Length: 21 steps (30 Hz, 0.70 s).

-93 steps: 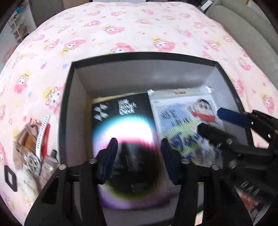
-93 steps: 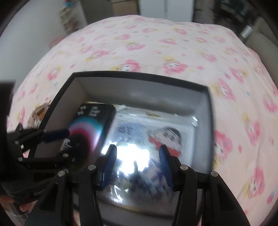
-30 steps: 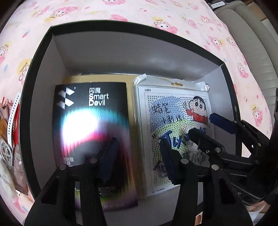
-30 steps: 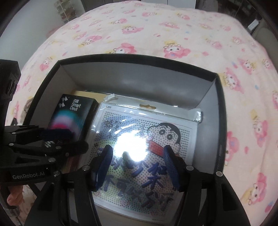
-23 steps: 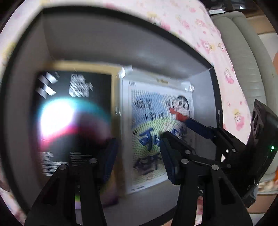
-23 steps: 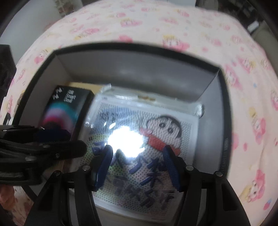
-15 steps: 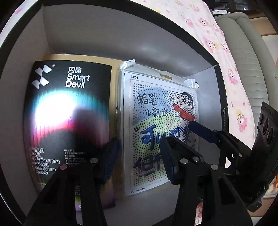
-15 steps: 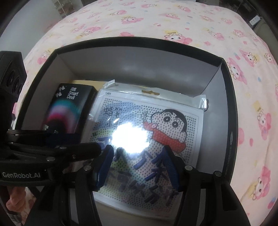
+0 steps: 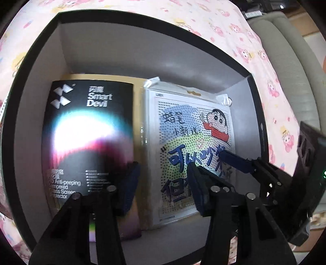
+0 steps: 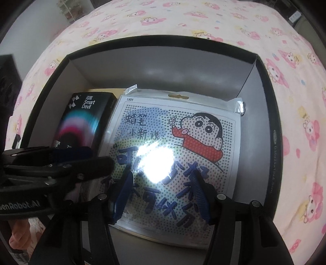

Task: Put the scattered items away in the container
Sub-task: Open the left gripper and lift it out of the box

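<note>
A black open box (image 9: 142, 18) (image 10: 163, 40) lies on the bed. Flat inside it are a black "Smart Devil" screen-protector pack (image 9: 87, 132) (image 10: 85, 122) on the left, resting on a yellow envelope (image 9: 101, 77), and a cartoon bead-art packet (image 9: 189, 142) (image 10: 183, 132) on the right. My left gripper (image 9: 162, 171) (image 10: 97, 158) hovers over the seam between the two; its jaws are closing with nothing between them. My right gripper (image 10: 162, 177) (image 9: 209, 161) hangs open above the packet's lower half, holding nothing.
The box sits on a pink cartoon-print bedsheet (image 10: 295, 102). A grey sofa (image 9: 295, 71) runs along the right. A hand (image 10: 18, 234) shows at the lower left behind the left gripper. The box's far strip of floor (image 10: 163, 75) is bare.
Both grippers have come down closer over the box since three seconds ago, and the right one has drifted further across the packet. The pack and packet have not moved.
</note>
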Available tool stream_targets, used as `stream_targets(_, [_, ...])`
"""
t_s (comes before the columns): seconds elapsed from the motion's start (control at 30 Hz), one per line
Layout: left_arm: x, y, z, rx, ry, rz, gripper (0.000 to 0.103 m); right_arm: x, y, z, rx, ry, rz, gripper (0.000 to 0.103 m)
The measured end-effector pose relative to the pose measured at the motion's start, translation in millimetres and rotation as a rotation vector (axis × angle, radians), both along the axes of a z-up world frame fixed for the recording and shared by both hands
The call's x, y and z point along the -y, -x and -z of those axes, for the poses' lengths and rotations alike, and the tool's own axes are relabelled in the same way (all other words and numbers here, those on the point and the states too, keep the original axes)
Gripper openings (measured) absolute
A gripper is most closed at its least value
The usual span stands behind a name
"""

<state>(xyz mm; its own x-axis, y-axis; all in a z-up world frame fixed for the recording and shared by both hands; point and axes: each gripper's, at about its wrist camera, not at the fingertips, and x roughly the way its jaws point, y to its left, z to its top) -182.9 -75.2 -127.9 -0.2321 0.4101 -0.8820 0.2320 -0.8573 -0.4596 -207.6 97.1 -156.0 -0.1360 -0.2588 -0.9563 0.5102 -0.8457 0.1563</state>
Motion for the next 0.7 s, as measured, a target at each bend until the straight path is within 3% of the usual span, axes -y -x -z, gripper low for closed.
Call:
stream_targets(0.1, [5.0, 3.2, 2.5, 0.011, -0.056, -0.027, 0.046, -7.9, 3.9, 2.3, 0.043, 0.045, 0.015, 0.056])
stream_targets(0.2, [0.0, 4.7, -1.1, -0.004, -0.053, -0.02, 0.048, -9.4, -1.0, 2.2, 0.035, 0.039, 0.006, 0.056])
stream_targets(0.4, [-5.7, -0.3, -37.3, -0.118, -0.034, 0.035, 0.067, -13.5, -11.1, -7.4, -0.041, 0.011, 0.056, 0.055])
stream_targets(0.5, [1.1, -28.6, -55.6, -0.202, 0.027, 0.046, 0.07, -16.1, -22.1, -26.3, -0.117, 0.025, 0.064, 0.055])
stream_targets(0.57, [-13.2, -17.6, -62.0, -0.254, 0.1, 0.052, 0.073, -22.9, -28.0, -40.3, -0.147, 0.061, 0.085, 0.055])
stream_targets(0.6, [-24.0, -11.7, -50.2, -0.271, 0.132, 0.054, 0.074, -24.9, -28.1, -48.2, -0.162, 0.077, 0.103, 0.055])
stream_targets(0.7, [-25.2, -24.5, -72.2, -0.334, 0.233, 0.062, 0.075, -27.0, -29.0, -70.6, -0.205, 0.128, 0.168, 0.056])
